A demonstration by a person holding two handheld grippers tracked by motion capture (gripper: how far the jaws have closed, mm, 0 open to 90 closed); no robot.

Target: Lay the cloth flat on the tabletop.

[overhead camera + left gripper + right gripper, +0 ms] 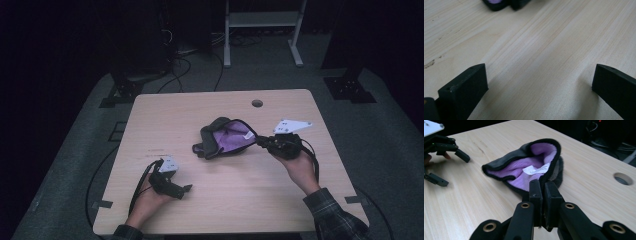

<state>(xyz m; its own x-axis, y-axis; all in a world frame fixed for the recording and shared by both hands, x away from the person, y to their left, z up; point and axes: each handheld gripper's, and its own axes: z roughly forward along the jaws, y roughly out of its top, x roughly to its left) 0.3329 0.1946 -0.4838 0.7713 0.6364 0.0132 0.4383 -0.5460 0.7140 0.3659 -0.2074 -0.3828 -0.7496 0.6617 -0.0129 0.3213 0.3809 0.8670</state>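
The right gripper (261, 143) has its jaws clamped on the rim of the hat (225, 137), at the hat's 3 o'clock edge. The left gripper (186, 188) stands wide apart, holding nothing, over bare table (240, 195) at 7 o'clock. The hat lies at table centre, its long axis 9-to-3, purple lining and white label (535, 169) exposed. Its far side is hidden.

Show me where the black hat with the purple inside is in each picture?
High view: the hat lies mid-table, right of centre, its rim pinched by the right tool.
Left gripper view: a bit of its black edge at the top, left of centre.
Right gripper view: centre.
Shared landmark: the wooden table.
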